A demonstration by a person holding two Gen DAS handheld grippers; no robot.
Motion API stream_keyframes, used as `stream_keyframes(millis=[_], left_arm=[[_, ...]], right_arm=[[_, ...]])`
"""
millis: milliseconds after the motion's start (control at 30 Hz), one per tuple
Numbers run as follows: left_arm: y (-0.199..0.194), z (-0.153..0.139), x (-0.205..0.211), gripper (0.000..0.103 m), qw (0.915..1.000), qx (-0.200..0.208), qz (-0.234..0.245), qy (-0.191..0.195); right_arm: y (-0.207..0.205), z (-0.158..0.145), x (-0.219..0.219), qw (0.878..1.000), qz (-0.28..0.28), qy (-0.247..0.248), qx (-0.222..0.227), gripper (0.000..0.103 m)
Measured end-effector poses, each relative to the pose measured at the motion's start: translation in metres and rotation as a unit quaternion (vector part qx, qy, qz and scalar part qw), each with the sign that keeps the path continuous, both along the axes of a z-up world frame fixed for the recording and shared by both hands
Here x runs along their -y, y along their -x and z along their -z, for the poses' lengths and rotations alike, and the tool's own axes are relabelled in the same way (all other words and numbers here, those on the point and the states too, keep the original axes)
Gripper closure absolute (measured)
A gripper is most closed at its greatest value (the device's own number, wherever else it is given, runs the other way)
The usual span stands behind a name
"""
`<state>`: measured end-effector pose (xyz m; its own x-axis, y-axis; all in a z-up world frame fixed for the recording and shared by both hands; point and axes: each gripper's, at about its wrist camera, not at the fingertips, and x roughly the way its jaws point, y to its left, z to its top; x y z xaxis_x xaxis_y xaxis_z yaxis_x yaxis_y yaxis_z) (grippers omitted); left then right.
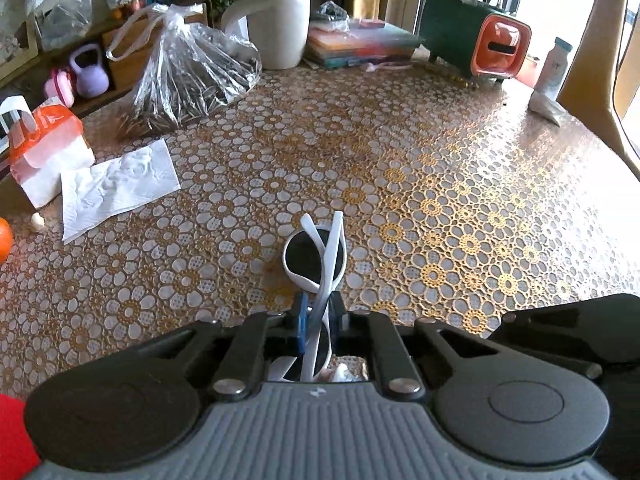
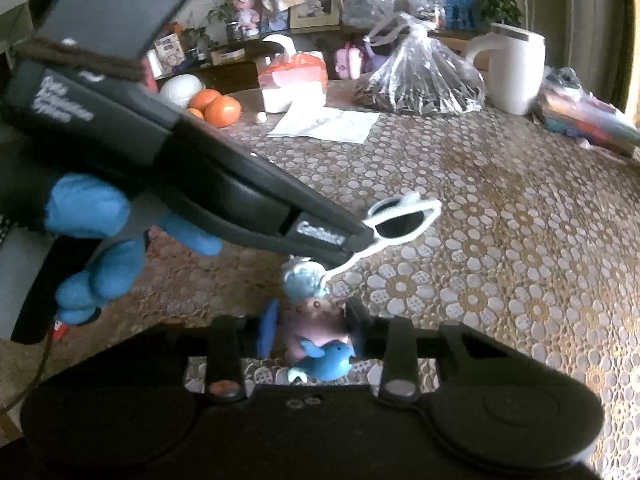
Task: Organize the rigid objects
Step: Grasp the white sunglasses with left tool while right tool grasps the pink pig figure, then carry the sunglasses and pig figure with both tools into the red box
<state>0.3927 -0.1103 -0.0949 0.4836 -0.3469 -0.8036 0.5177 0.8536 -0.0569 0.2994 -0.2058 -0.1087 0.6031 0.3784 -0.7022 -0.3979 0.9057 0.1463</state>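
Note:
My left gripper (image 1: 318, 312) is shut on white-framed sunglasses (image 1: 316, 256) with dark lenses, held above the lace-patterned table (image 1: 440, 184). In the right wrist view the left gripper (image 2: 360, 240) comes in from the left with the sunglasses (image 2: 404, 220) at its tip, a temple arm hanging down. My right gripper (image 2: 312, 328) is shut on a small toy figurine (image 2: 316, 332), purple-brown with a light blue head and a blue bird-like part at the bottom. The sunglasses' arm tip is close to the figurine's head.
On the table's far side are a clear plastic bag of dark seeds (image 1: 192, 72), a white jug (image 1: 280, 24), stacked books (image 1: 360, 44), a green-and-orange box (image 1: 476, 36), a white bottle (image 1: 554, 68), a tissue pack (image 1: 48, 152) and paper napkin (image 1: 120, 188). Oranges (image 2: 218, 108) sit at left.

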Motion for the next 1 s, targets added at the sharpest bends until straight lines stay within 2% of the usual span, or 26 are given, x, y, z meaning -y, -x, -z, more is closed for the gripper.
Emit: stream_keyframes(millis=[167,600,1000], left_arm=[[0.008,-0.008,-0.004,0.097,0.9999,0.001,-0.011,0.011],[0.049,-0.038,-0.03,0.097,0.9973,0.0,-0.052,0.052],[0.106,-0.078,-0.075,0.097,0.9919,0.031,-0.089,0.084]], right_arm=[[0.009,-0.006,0.012,1.0,0.027,-0.008,-0.002,0.068],[0.042,-0.042,0.039,0.997,0.072,-0.024,0.011,0.068],[0.077,-0.092,0.021,0.996,0.061,-0.022,0.053,0.068]])
